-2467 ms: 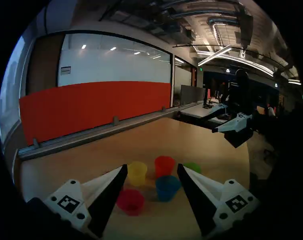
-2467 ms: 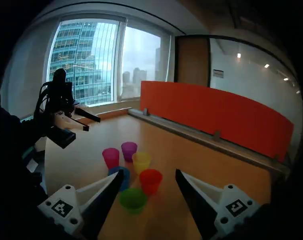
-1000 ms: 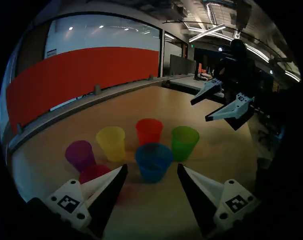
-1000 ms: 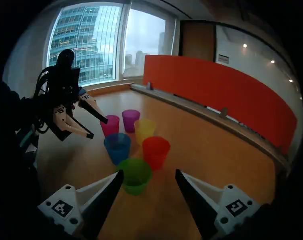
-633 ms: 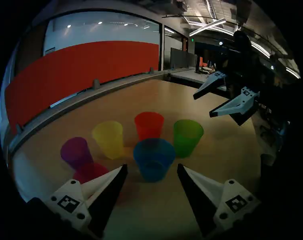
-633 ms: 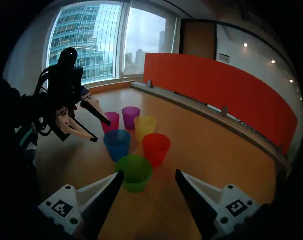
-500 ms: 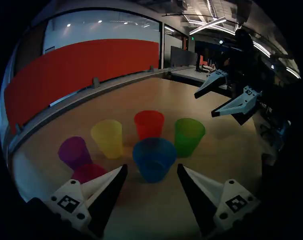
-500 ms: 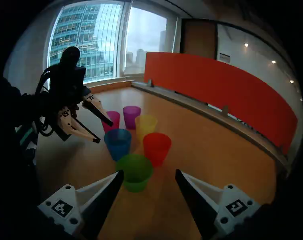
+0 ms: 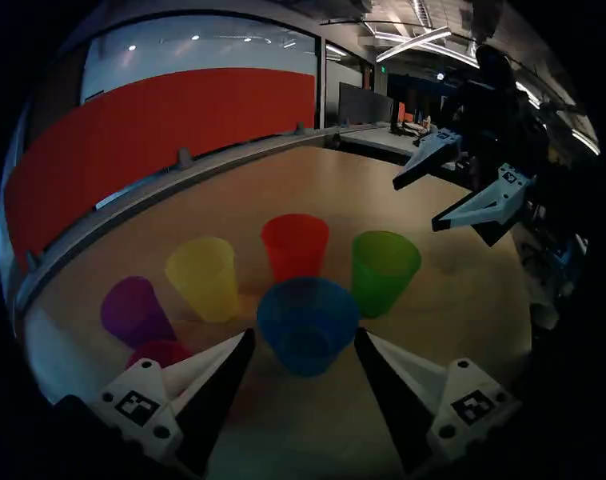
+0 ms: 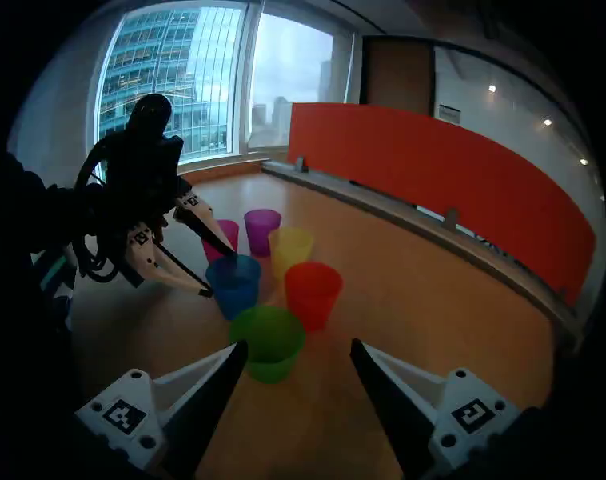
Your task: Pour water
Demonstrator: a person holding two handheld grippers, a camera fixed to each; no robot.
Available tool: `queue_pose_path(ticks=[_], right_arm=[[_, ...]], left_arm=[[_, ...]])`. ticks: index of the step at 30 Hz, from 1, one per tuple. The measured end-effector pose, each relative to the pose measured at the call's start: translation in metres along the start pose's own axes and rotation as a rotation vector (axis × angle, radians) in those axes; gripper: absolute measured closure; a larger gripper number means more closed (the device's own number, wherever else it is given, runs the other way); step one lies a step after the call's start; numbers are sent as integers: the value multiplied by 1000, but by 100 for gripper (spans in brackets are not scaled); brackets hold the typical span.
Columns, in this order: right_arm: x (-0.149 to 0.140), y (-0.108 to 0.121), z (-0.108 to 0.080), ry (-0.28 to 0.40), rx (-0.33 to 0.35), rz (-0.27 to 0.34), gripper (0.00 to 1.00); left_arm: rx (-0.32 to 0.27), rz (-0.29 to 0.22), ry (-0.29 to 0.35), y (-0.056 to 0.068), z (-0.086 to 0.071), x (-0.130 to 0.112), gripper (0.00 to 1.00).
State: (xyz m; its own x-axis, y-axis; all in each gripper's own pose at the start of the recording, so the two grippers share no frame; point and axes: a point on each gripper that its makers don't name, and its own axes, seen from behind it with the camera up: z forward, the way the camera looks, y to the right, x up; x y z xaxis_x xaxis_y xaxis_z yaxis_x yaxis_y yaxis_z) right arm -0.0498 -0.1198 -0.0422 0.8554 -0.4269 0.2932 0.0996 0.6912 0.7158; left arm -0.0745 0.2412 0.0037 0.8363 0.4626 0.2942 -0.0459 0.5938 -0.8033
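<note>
A wooden counter (image 9: 327, 180) runs beside an orange partition (image 9: 159, 128). The left gripper (image 9: 302, 334) and the right gripper (image 10: 297, 346) both stand wide apart, holding nothing. On the counter the blue cup (image 9: 307, 324) sits between the left gripper's parted fingers, the green cup (image 9: 383, 268), red cup (image 9: 295, 244), yellow cup (image 9: 203, 276), purple cup (image 9: 131, 310) and pink cup (image 9: 159, 352) clustered around it

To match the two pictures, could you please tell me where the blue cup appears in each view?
Left gripper view: the blue cup is low in the centre, nearest the camera, with the green cup to its right.
Right gripper view: the blue cup is left of centre, just behind the green cup.
Shared landmark: the green cup, next to the blue cup in both.
</note>
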Motion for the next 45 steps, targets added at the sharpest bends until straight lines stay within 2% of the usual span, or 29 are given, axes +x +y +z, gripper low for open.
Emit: queue_pose_path(ticks=[20,28,32,45], right_arm=[[-4,5,0,0,-2,13,0],[-5,6,0,0,-3,16,0],[-5,5,1,0,0,15,0],[-5,3,2,-2,5,14,0]], left_arm=[[-4,19,-18,2,26,3,8],[-3,21,-27,2,28,3,8],[-4,13,-31,2,29,3,11],[-13,15,-39,3,25,2,12]])
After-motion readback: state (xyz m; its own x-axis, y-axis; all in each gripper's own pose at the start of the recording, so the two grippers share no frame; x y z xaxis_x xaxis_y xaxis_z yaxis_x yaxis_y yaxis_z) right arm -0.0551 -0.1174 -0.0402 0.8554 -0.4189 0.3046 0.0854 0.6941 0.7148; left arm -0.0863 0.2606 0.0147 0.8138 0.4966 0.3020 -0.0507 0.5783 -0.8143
